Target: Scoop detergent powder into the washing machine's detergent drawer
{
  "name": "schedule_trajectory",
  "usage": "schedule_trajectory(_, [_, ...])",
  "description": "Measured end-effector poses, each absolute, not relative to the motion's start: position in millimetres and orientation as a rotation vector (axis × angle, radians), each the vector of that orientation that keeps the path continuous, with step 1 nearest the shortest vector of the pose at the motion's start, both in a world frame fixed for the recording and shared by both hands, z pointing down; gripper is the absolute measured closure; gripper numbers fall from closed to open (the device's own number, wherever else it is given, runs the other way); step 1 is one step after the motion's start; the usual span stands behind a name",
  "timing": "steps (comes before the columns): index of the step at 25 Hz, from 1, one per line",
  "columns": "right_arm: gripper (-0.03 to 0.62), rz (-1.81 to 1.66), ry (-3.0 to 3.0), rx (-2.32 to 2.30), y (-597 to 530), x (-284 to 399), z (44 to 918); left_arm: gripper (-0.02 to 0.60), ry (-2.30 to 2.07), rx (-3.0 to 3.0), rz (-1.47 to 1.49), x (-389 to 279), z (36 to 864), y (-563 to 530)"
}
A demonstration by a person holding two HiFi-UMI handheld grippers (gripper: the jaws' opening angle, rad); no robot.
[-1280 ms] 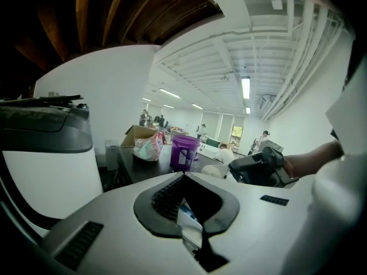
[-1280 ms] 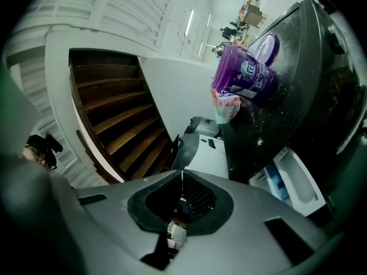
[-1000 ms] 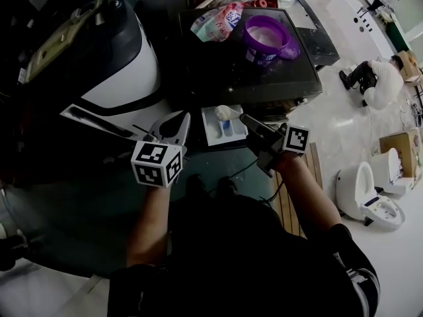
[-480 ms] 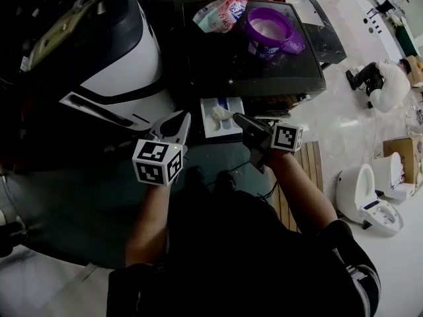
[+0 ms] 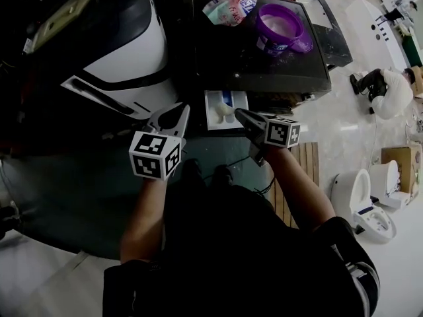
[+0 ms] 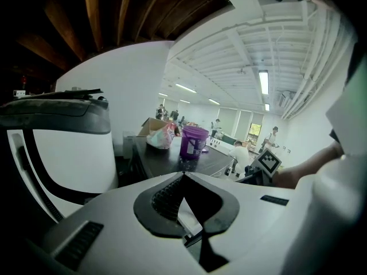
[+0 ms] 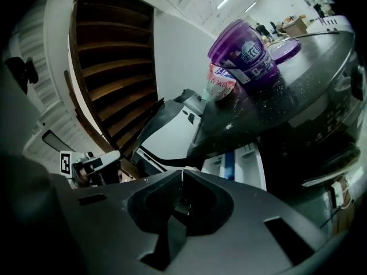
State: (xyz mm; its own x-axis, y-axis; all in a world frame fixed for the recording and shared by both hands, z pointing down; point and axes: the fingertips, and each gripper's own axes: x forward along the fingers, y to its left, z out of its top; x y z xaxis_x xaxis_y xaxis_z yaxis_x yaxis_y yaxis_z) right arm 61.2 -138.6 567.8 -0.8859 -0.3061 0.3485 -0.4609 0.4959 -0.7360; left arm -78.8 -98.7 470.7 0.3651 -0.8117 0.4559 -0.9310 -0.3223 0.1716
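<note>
Had right tongs clamped on a white scoop, poised over the open drawer at the washer's front. Held left tongs closed together, gripping nothing, just left of the drawer. Saw purple tub and bag standing side by side atop the washer.

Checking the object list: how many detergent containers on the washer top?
2: an open purple tub at the right rear, a pink-and-white bag just left of it. More may be hidden past the picture's top edge.
</note>
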Motion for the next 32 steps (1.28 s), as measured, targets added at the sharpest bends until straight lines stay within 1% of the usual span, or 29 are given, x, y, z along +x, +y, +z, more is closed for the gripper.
schedule_trajectory(19, [0.576,0.814,-2.474,0.610,-130.3,43.0,585.5,0.574,-1.561,2.211,0.357,-89.4,465.3,-95.2])
schedule_trajectory(32, [0.576,0.590,-2.424,0.557,-125.1,33.7,593.9,0.574,-1.582,2.190,0.346,-96.4,467.8,-91.8])
